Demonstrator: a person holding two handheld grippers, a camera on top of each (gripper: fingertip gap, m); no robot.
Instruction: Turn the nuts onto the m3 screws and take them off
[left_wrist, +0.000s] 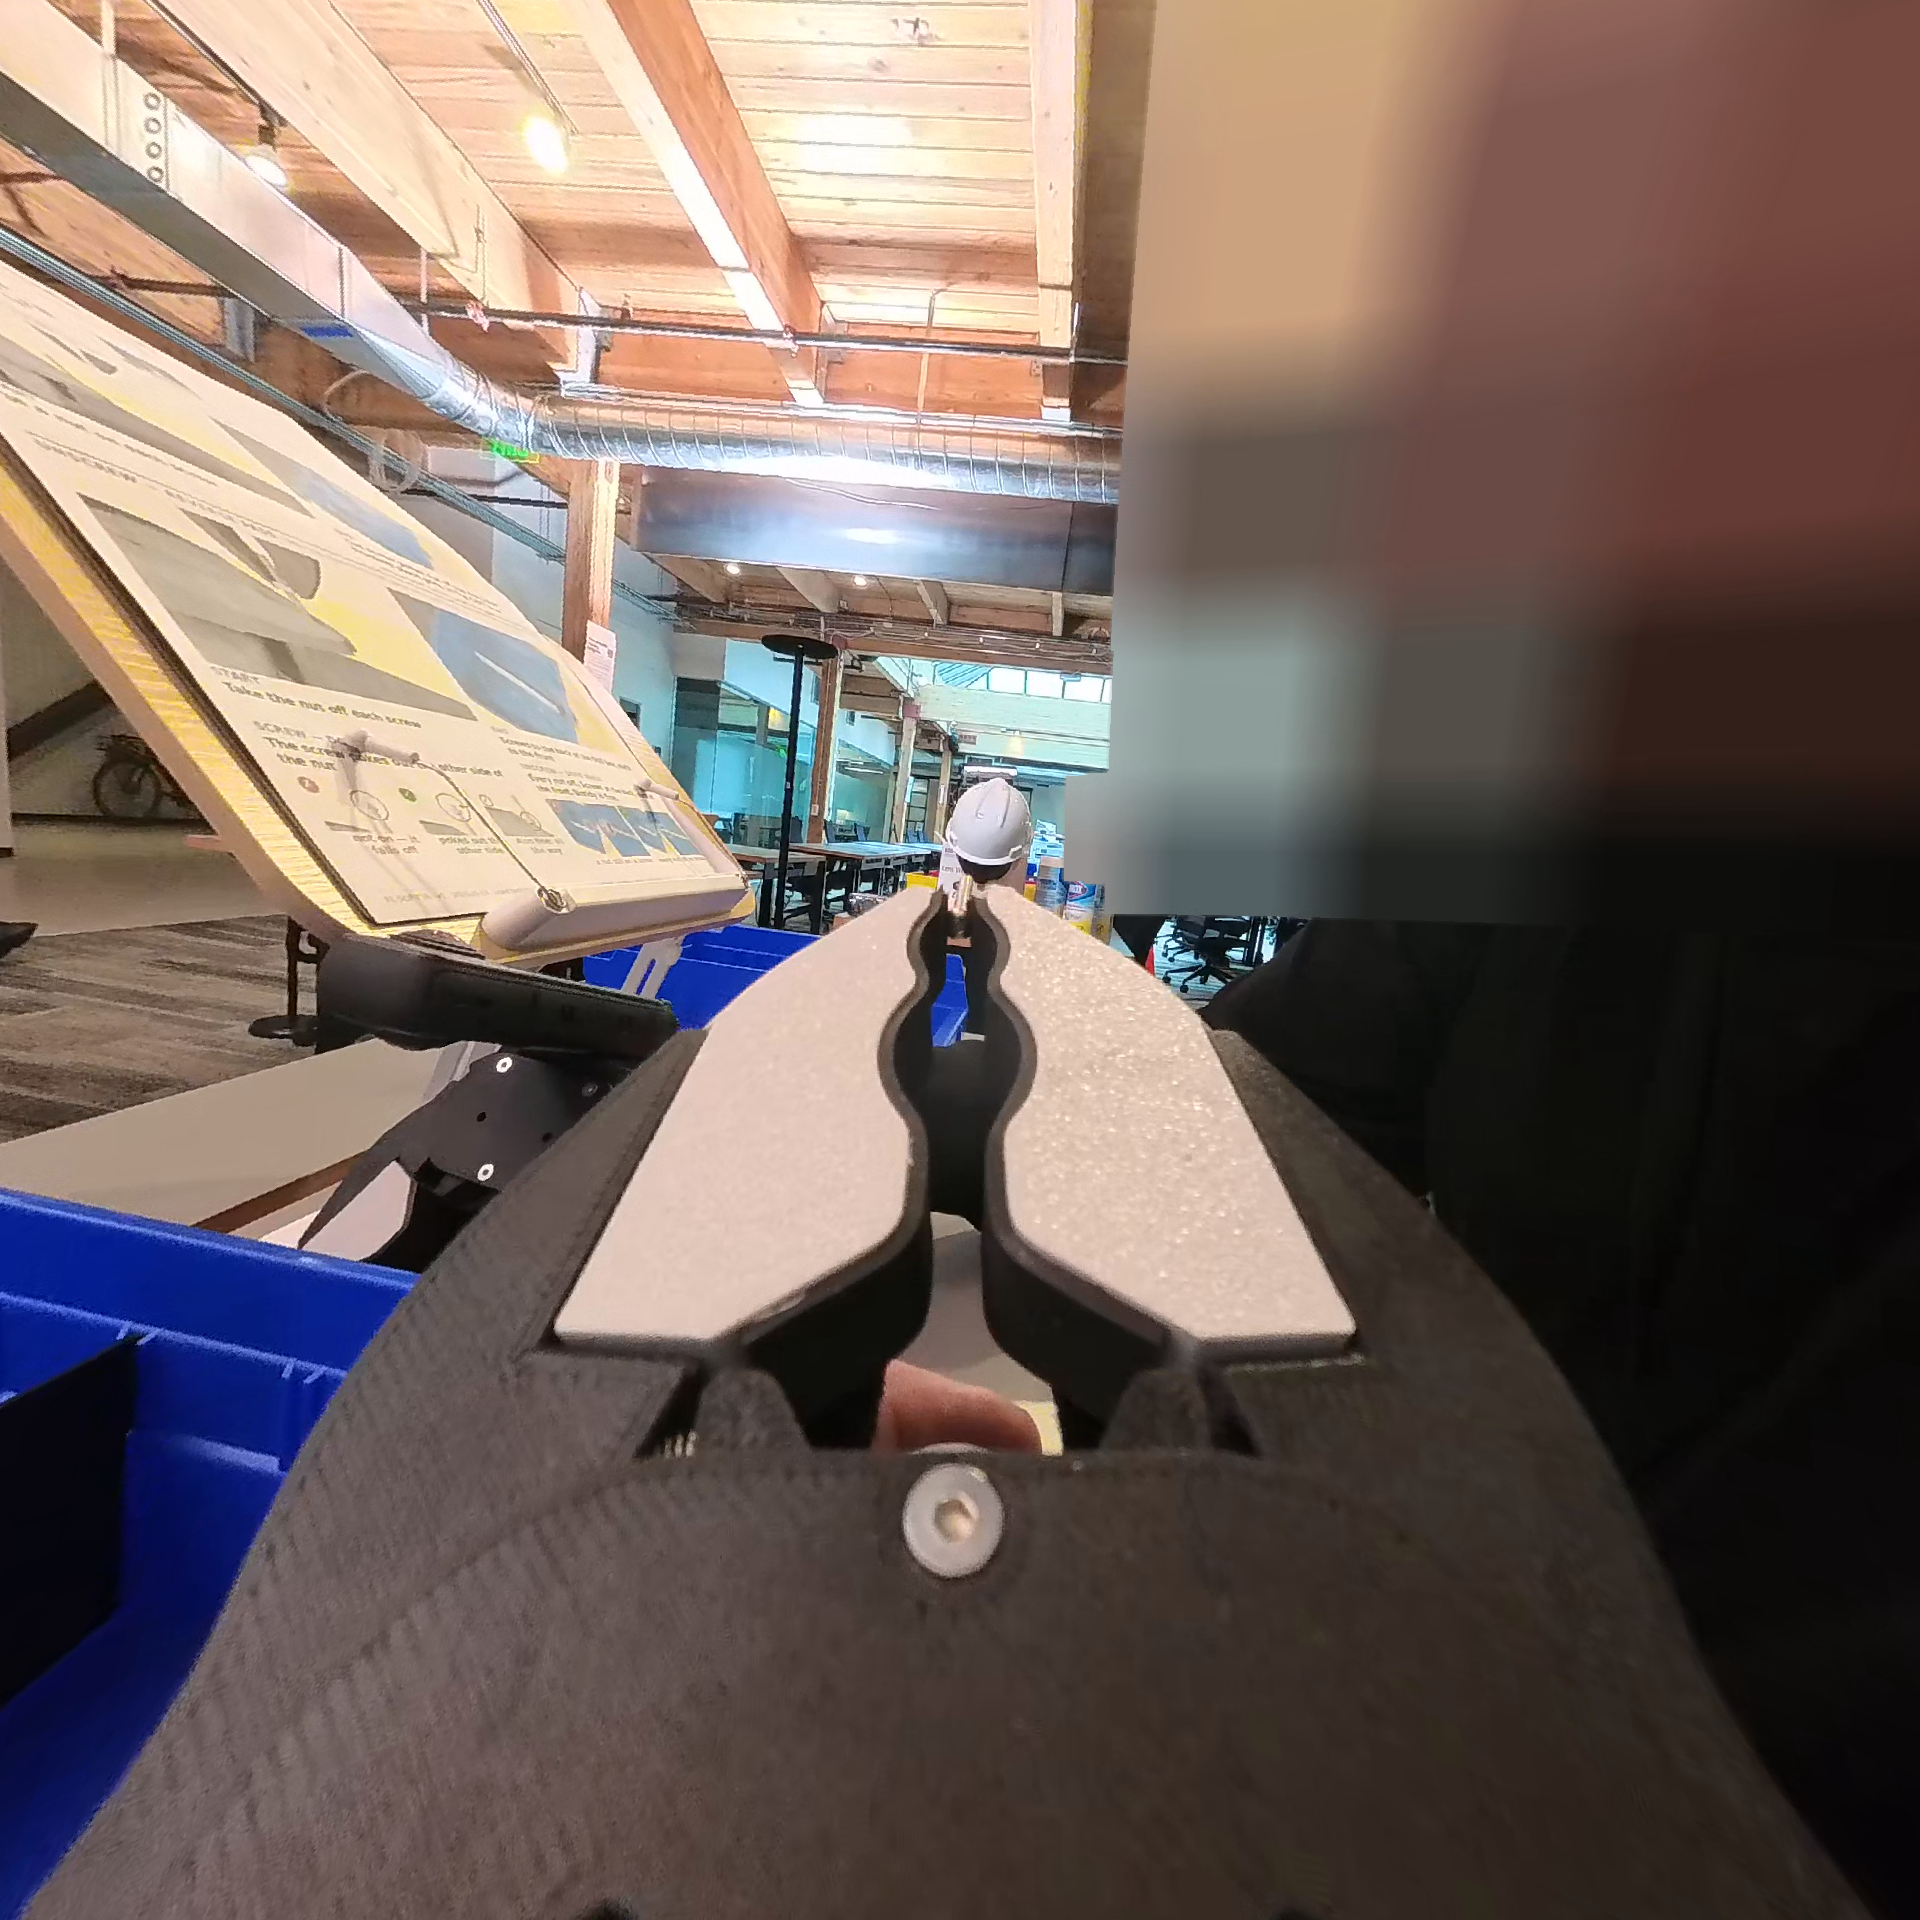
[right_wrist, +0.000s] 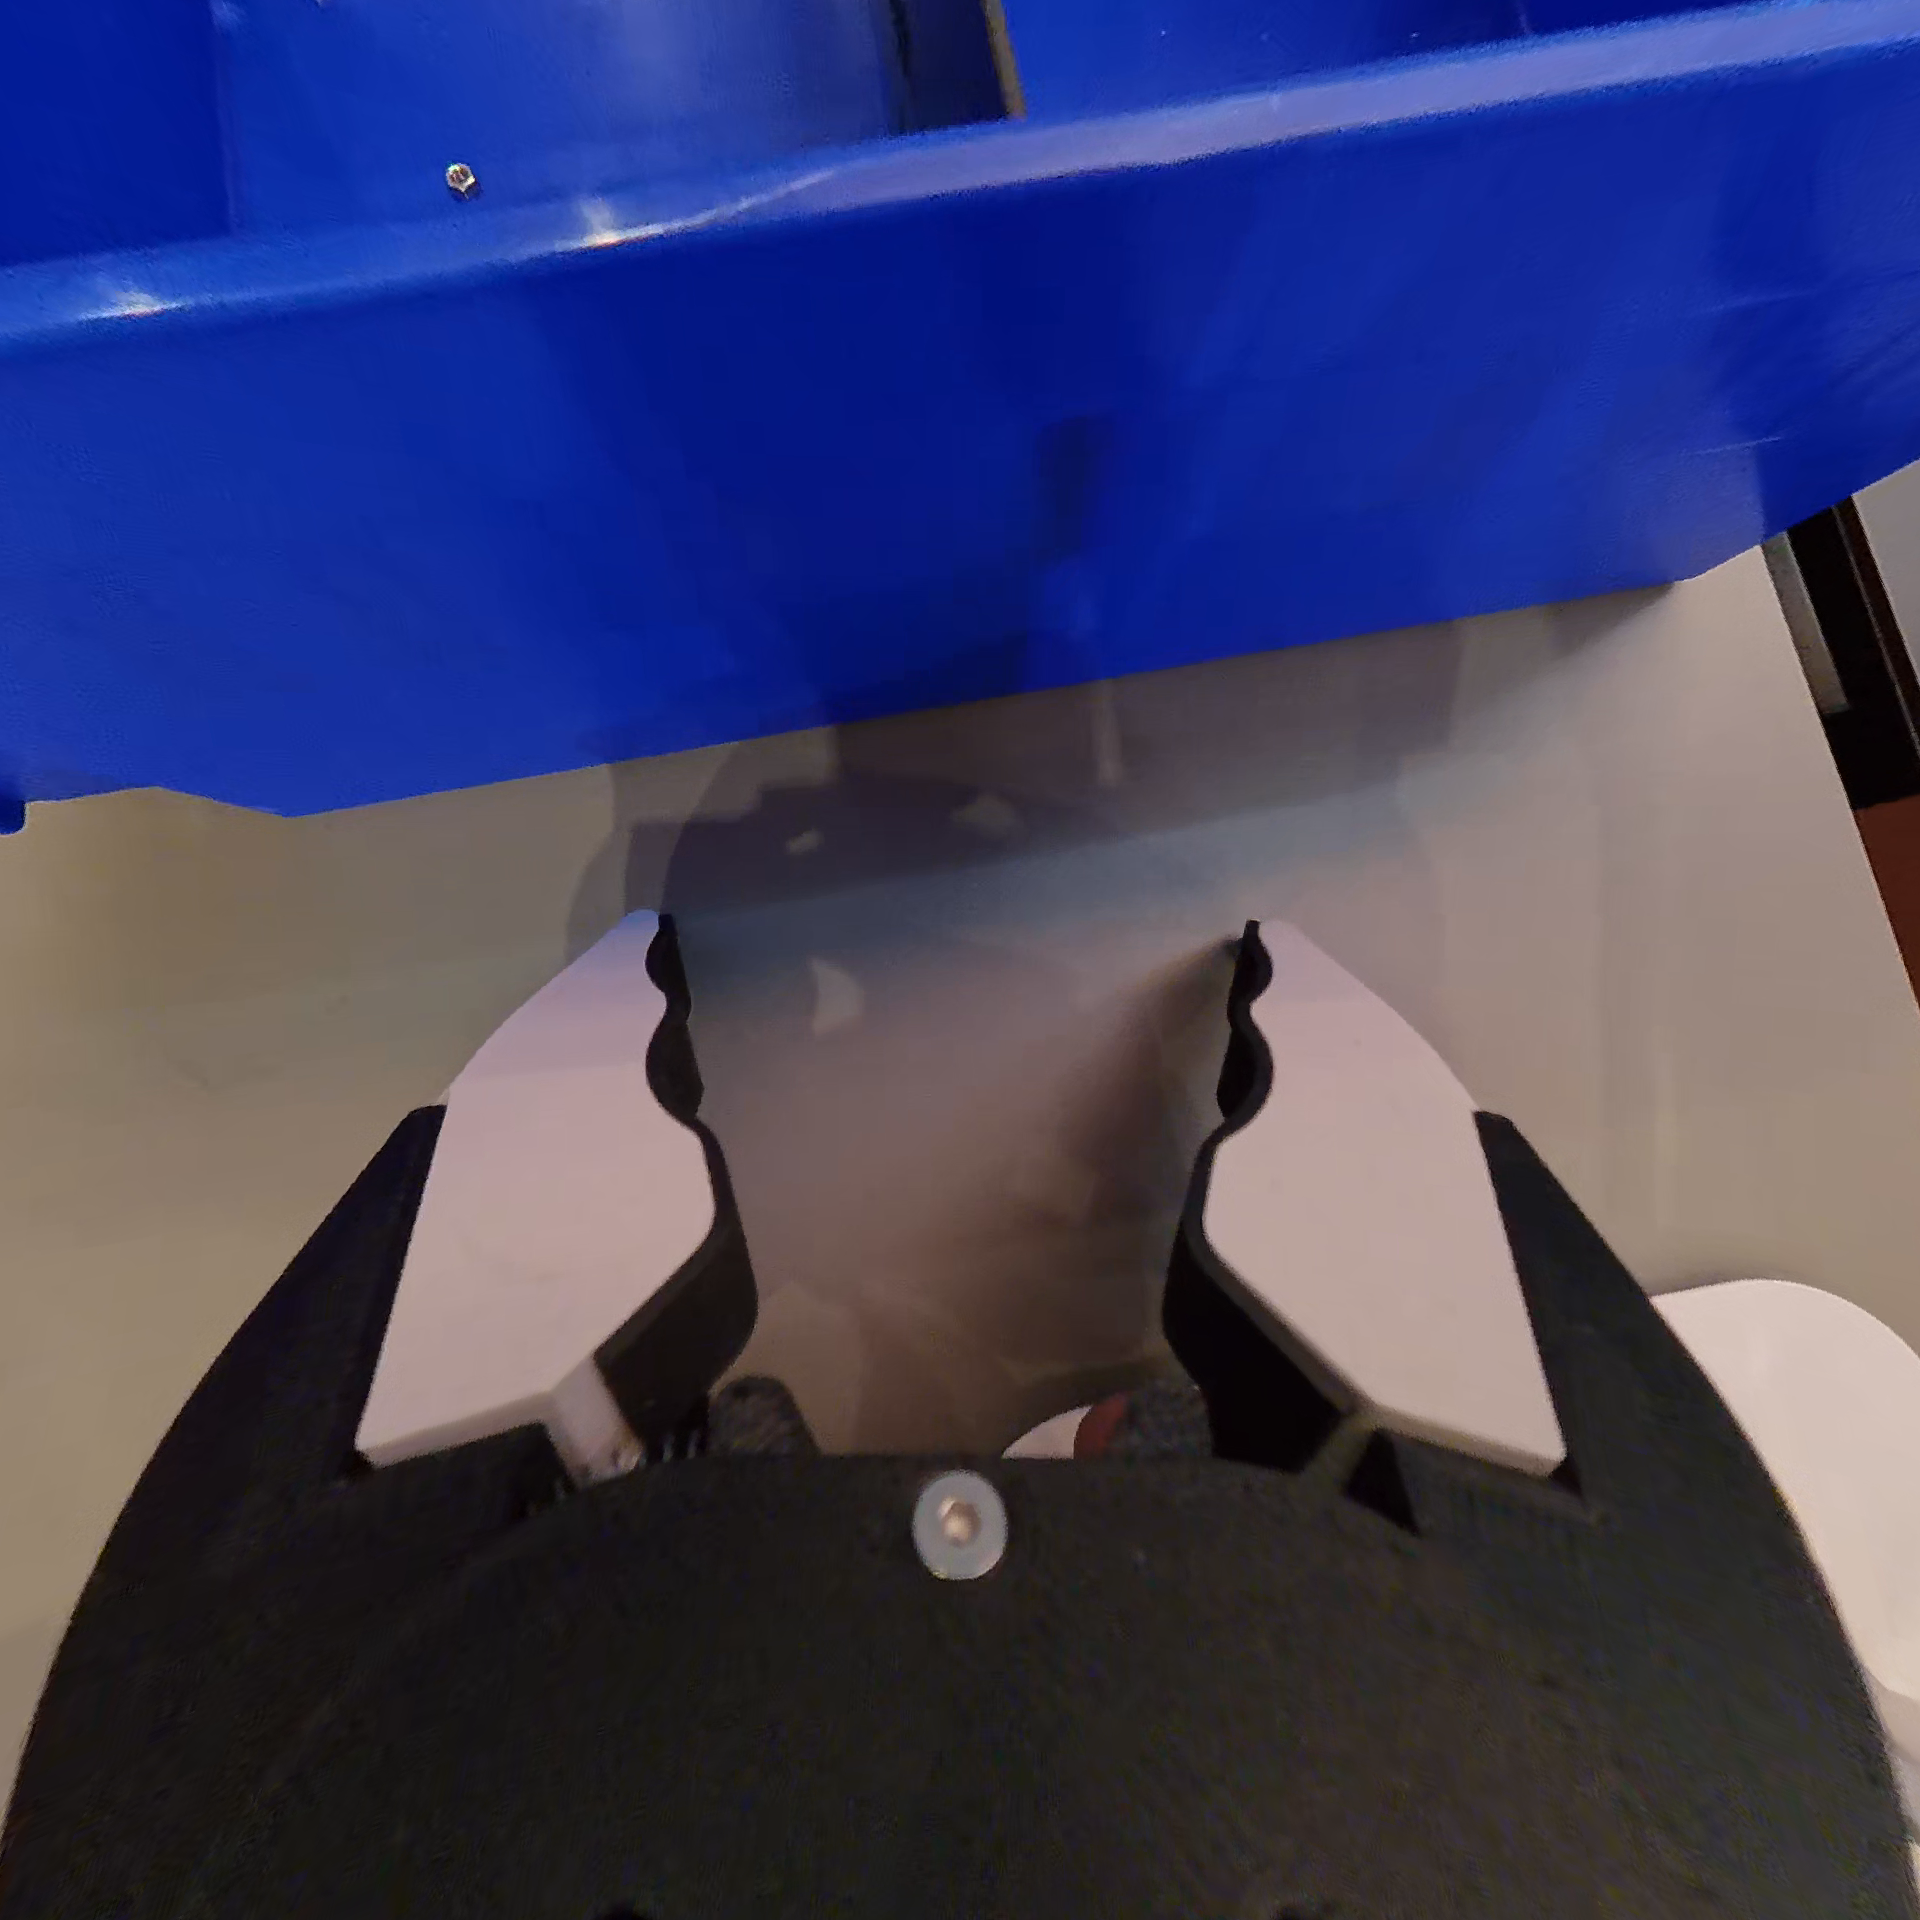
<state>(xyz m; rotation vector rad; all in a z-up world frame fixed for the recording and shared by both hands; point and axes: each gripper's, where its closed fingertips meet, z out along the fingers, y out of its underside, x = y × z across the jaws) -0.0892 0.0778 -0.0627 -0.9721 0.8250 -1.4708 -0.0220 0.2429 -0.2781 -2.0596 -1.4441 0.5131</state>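
A: Screw (left_wrist: 958, 902) — pinched right at the tips of the left gripper (left_wrist: 961, 914), lifted up and pointing out past the fingers, with the fingers closed tight around it.

B: And a nut (right_wrist: 459, 178)! It's sitting loose inside the blue bin (right_wrist: 935, 343), up at the far left in the right wrist view.

A: The right gripper (right_wrist: 956, 935) is spread wide, holding nothing, hovering over the pale table (right_wrist: 208, 1039) just short of the bin's near wall.

B: Over on the left, an instruction board (left_wrist: 343, 686) leans on its stand beside another blue bin (left_wrist: 197, 1340).
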